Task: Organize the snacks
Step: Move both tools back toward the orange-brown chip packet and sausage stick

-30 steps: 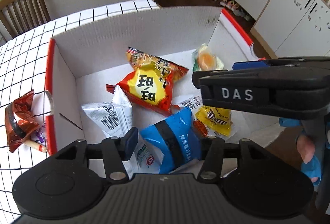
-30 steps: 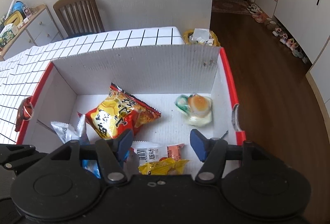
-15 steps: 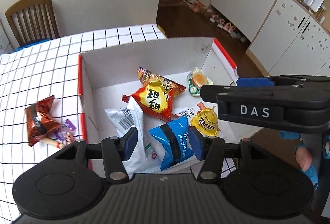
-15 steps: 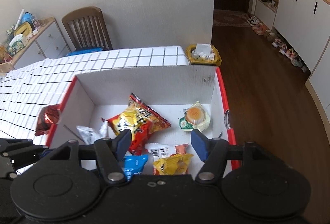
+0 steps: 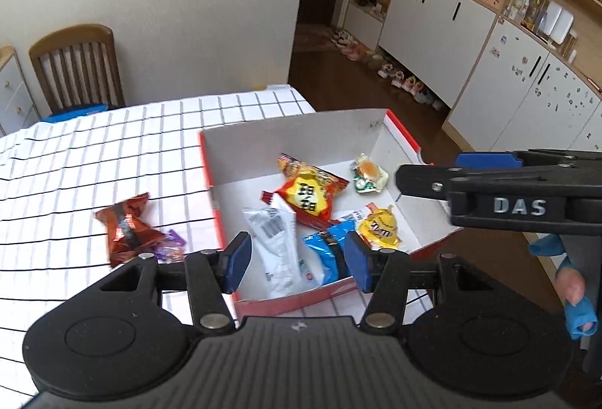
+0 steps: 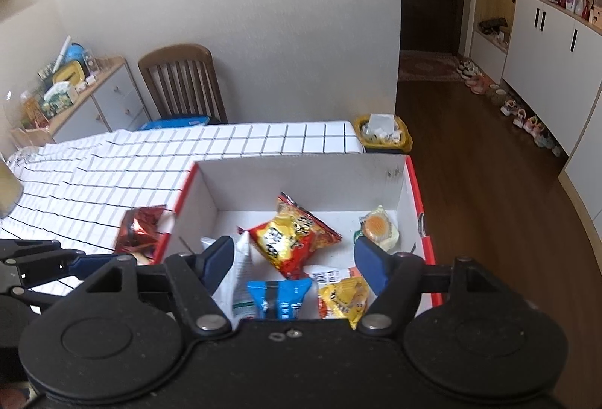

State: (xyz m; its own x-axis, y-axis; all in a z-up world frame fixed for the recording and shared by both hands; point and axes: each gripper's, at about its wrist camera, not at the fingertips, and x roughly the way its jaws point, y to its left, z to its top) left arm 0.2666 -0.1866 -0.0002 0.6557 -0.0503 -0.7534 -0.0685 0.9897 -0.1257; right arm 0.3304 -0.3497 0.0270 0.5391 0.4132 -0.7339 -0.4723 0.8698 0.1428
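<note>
Left gripper (image 5: 295, 260) released, nothing between its pads. Right gripper (image 6: 295, 260) empty, jaws opening. Both hang above the box's (image 5: 399, 134) near edge. Inside the box: red-yellow packet (image 5: 306, 196), white pouch (image 5: 276, 243), blue pack (image 5: 325, 256), yellow bag (image 5: 380, 226), jelly cup (image 5: 368, 174). Brown wrapper (image 5: 126, 226) on the tablecloth (image 5: 94, 160), beside the box's left wall.

Wooden chair (image 6: 183, 81) at wall, yellow bin (image 6: 383, 132) beyond table end, shoes (image 5: 404, 81) along white cabinets (image 5: 432, 29).

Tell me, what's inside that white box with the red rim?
Inside the box: a red-and-yellow snack bag, white packet, blue packet, yellow candy bag and a jelly cup. Anything beneath them is hidden.
</note>
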